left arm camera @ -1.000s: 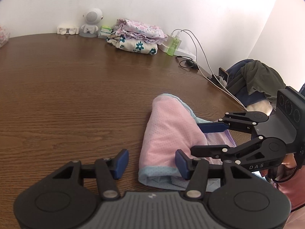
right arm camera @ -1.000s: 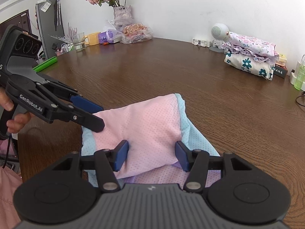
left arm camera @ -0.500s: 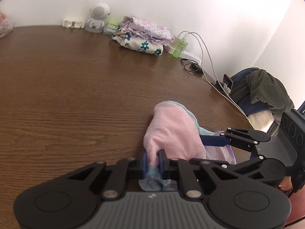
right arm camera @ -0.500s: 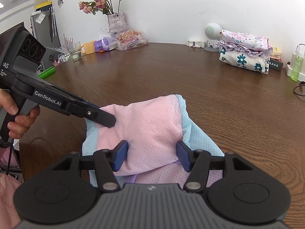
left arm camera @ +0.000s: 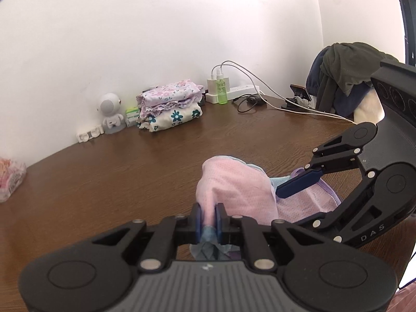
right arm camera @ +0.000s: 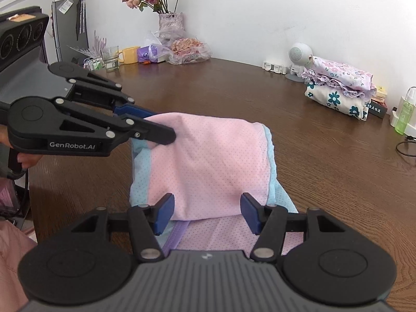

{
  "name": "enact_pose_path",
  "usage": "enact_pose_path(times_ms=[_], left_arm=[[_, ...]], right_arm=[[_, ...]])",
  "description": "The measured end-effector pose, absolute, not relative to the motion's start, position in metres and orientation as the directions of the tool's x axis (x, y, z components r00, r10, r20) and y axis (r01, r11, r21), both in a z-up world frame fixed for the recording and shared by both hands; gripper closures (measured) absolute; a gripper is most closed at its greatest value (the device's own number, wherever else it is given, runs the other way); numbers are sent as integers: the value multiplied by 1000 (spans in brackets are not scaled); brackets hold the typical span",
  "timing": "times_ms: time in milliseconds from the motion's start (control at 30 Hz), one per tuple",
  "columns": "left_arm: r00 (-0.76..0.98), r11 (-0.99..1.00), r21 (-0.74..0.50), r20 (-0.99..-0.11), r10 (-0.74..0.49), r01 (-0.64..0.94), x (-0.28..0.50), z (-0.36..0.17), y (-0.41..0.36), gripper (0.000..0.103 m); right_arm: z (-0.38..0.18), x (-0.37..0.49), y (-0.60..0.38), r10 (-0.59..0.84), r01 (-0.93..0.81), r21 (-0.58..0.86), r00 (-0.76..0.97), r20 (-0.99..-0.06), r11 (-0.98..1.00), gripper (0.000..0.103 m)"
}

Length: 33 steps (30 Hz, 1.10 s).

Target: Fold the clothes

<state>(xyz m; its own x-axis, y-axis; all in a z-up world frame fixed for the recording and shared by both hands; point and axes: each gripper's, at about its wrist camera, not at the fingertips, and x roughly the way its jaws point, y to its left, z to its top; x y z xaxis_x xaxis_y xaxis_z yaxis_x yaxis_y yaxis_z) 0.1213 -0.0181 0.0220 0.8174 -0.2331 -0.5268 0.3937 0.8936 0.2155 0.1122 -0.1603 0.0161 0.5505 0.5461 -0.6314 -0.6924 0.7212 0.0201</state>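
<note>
The pink garment, dotted mesh with pale blue edging and a purple band at its near end, lies on the brown wooden surface, folded over on itself so the pink layer humps up in the middle. The left claw is pinching a fold of that pink cloth at the garment's left edge, its blue pads pressed tight on the fabric, with blue trim bunched just behind them. From the right wrist view the same left claw comes in from the left with its tips buried in the raised corner of the cloth, a hand gripping its handle. The right claw sits spread, its two blue pads either side of the folded hump near the front edge, apart from each other and not squeezing it. In the left wrist view the right claw reaches in from the right, one blue finger lying over the cloth.

Further back by the wall, a stack of folded floral clothes, a small white robot figure, and a green spray bottle. On the far left, a vase of dried roses, a yellow mug.
</note>
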Motion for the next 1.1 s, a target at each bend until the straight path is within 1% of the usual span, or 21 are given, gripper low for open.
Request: enact_pose_path(times_ms=[167,300,400,567,733,967,1100], left_arm=[[859,797,410,-447,-248,443,96,21,-53,93],[849,688,515,-429,-310,512,78,11,-80,93],[836,627,562,-443,-324,540,71,1,-96,93],[825,591,581,-458,-331,560,69,-8,-108,93],[790,554,565,-479,-383,611,62,-14,-116,93],[718,511,506,-525,-457,695,59,-18,-122,93],[694,506,478,-555,-459,718,61,-24,-125,93]], right_arm=[[5,117,-162,506,-654,19,567,-650,756,45],[1,118,-171,496,-622,37,584,-643,782,45],[-1,114,-182,488,-606,44,592,-642,794,45],[6,94,-211,461,-592,20,605,-649,805,45],[5,84,-231,425,-560,16,609,-670,828,45],[0,83,-235,433,-566,21,606,-667,824,45],[3,79,-243,431,-573,13,600,-675,819,45]])
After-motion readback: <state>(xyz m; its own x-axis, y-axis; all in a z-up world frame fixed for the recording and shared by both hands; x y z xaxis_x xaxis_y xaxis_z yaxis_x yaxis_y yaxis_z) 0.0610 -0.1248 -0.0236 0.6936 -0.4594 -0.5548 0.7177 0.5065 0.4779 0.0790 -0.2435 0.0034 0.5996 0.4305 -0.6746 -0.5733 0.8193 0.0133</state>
